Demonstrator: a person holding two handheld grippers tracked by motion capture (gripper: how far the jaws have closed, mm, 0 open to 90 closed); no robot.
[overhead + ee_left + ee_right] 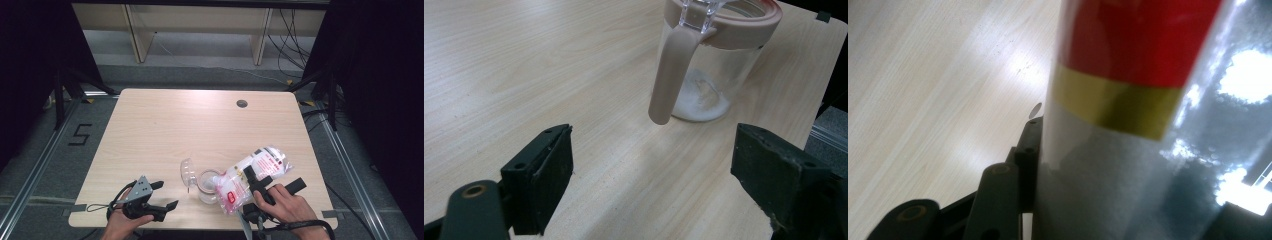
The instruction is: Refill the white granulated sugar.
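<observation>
Your left tongs (161, 197) rested low on the counter (165, 125), near its front edge, with their jaws wide apart and nothing between them. Just to their right stood the clear jar (207, 186) with its lid (187, 172) flipped open and a little white powder at the bottom. Your right tongs (257, 182) were clamped on the bag (252, 175), tilted so its lower end touched the jar's mouth.
</observation>
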